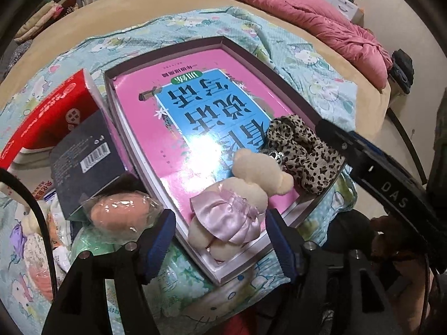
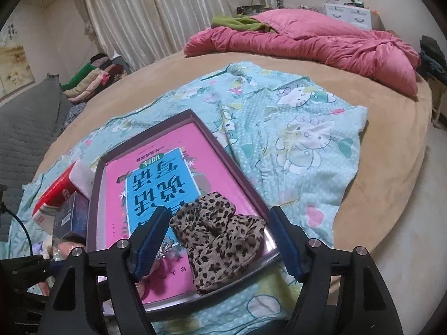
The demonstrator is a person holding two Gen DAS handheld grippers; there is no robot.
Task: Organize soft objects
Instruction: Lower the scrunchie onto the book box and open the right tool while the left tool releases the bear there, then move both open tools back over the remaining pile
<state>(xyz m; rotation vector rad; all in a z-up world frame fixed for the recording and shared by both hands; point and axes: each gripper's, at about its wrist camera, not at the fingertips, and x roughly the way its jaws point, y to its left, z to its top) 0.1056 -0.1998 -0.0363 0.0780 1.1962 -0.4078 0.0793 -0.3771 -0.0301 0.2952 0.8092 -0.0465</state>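
Between my left tongs point(image 1: 220, 234), whose blue pads stand apart and press on nothing, lies a cream teddy bear point(image 1: 243, 192) in a pale pink satin dress, resting at the near edge of the shallow box point(image 1: 167, 47). My right tongs point(image 2: 218, 240) are likewise spread wide, and the leopard-print fabric piece point(image 2: 220, 237) lies loose between the pads without either one touching it; it sits in the near right corner of the same box, just beside the bear's head. Under both soft things I see a pink and blue book cover point(image 1: 195, 106) lining the box. Left of the box are a wrapped peach-coloured sponge point(image 1: 123, 212), a dark carton point(image 1: 86, 167) and a red carton point(image 1: 53, 111). Everything rests on a turquoise cartoon-cat blanket point(image 2: 301, 139) spread over the tan bed point(image 2: 391, 145), with a pink quilt point(image 2: 321, 42) heaped at the far side.
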